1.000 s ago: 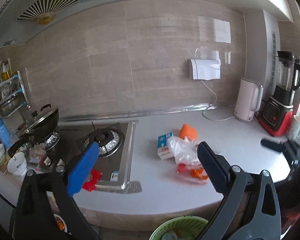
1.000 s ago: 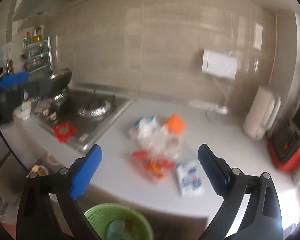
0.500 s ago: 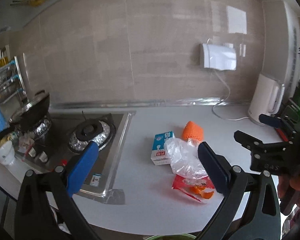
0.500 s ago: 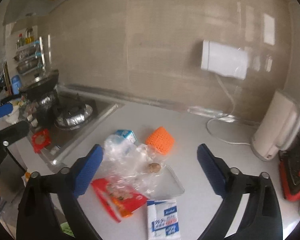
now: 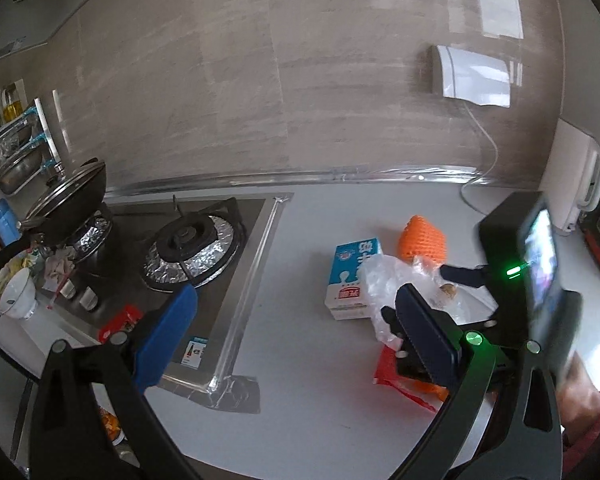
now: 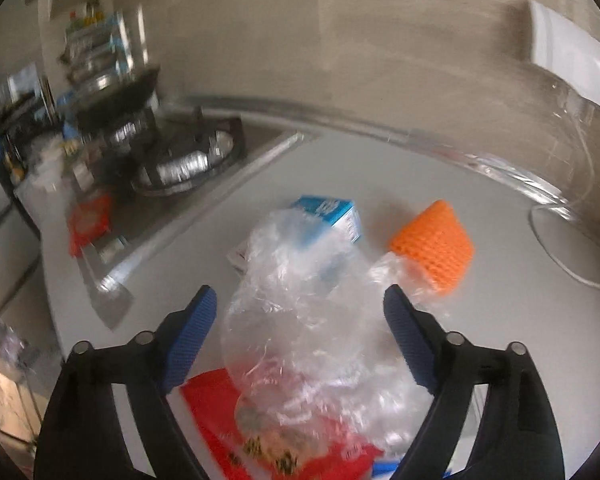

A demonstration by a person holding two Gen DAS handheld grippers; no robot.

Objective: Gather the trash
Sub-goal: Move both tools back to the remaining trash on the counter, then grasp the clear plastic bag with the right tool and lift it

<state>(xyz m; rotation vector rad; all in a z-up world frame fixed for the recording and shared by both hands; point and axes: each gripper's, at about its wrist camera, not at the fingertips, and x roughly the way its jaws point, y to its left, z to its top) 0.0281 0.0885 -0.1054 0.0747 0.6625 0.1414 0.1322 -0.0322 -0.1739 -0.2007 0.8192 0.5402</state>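
A heap of trash lies on the grey counter. It holds a crumpled clear plastic bag, a blue-and-white milk carton, an orange foam net and a red snack wrapper. My right gripper straddles the plastic bag. Its jaws are closing, with the blue pads just clear of the bag. My left gripper hangs open and empty above the counter, left of the heap.
A gas stove with a lidded wok takes up the left. Another red wrapper lies at its front edge, near a white bowl. A white kettle and its cable stand at the right.
Both grippers came down and forward toward the trash heap. The right one now stands over the plastic bag with its jaws narrower. The green bin below the counter has left both views.
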